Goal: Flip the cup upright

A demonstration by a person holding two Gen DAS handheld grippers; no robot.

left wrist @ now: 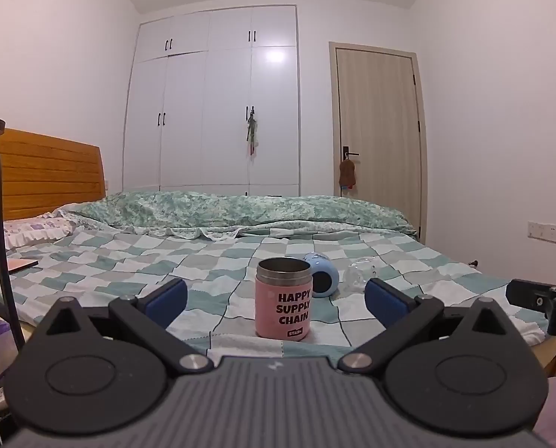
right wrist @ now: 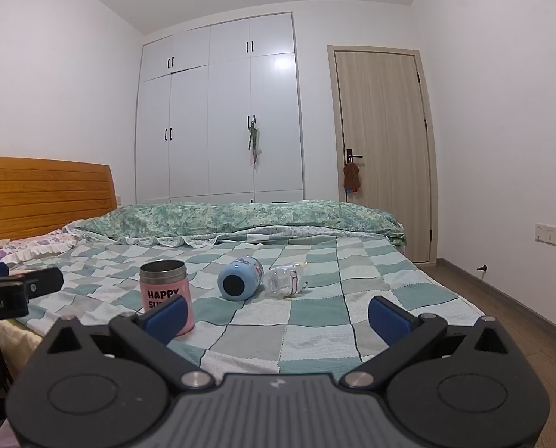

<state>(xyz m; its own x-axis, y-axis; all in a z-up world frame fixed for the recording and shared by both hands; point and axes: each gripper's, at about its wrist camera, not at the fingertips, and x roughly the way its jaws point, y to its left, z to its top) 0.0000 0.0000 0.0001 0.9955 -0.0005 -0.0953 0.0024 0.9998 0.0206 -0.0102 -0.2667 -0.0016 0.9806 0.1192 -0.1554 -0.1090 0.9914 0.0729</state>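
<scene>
A pink steel cup (left wrist: 283,298) printed "HAPPY SUPPLY CHAIN" stands upright, mouth up, on the checked bedspread (left wrist: 128,261) near the bed's front edge. Just behind it a blue cup (left wrist: 323,274) lies on its side with its base toward the front edge, and a clear plastic bottle (left wrist: 360,274) lies beside that. The left gripper (left wrist: 276,295) hangs spread wide, the pink cup standing between its blue pads without touching them. The right gripper (right wrist: 278,315) is also spread and holds nothing, facing the fallen blue cup.
</scene>
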